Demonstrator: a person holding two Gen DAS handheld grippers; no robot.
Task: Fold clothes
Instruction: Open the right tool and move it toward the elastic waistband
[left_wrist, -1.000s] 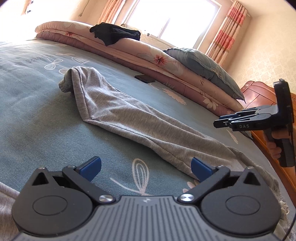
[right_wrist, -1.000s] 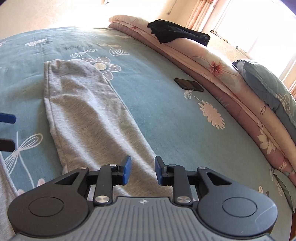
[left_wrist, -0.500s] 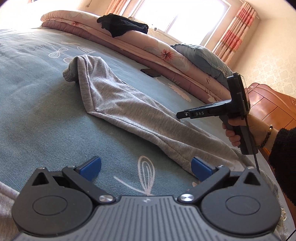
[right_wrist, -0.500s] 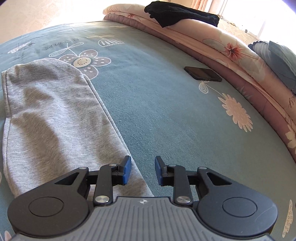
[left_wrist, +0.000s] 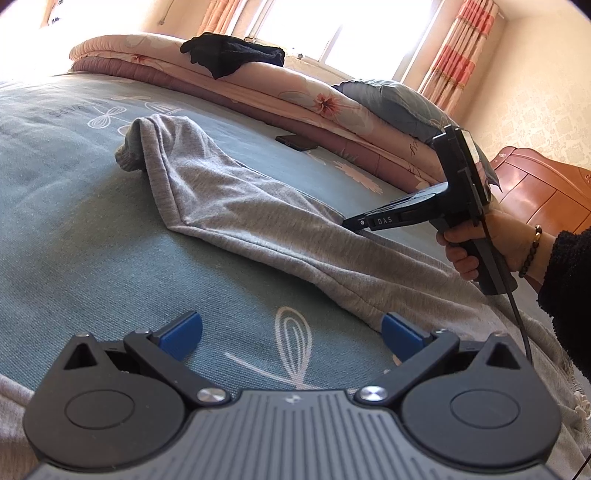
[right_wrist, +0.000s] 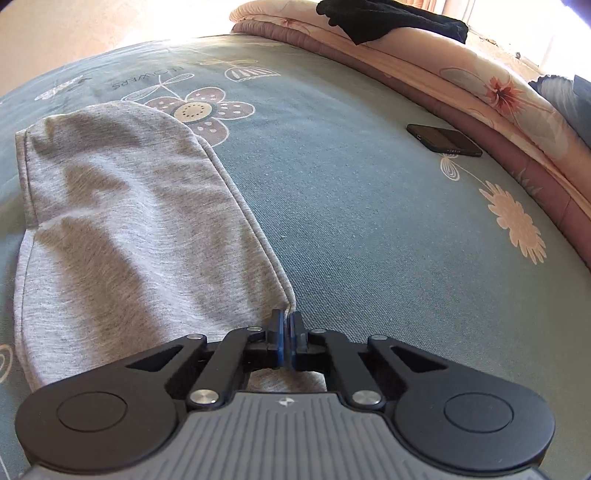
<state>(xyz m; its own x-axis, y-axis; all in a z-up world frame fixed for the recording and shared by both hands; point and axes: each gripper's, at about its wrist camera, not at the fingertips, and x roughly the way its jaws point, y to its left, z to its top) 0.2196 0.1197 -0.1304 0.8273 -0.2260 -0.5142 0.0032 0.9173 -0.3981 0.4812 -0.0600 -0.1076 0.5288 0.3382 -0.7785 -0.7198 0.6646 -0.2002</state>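
This is a sunny bedroom with a big bed (left_wrist: 74, 258) under a blue flower sheet. A black phone (right_wrist: 445, 140) lies near the rolled pink quilt (left_wrist: 295, 96). The gray pants (left_wrist: 258, 218) lie on the bed, one leg stretched long from near the person toward the far side, its end bunched up. The right gripper (right_wrist: 285, 334) is pinched tight on the side seam of the leg. The left gripper (left_wrist: 291, 332) is wide apart, just above the sheet, holding nothing. The folding looks only just begun; no neat fold shows so far.
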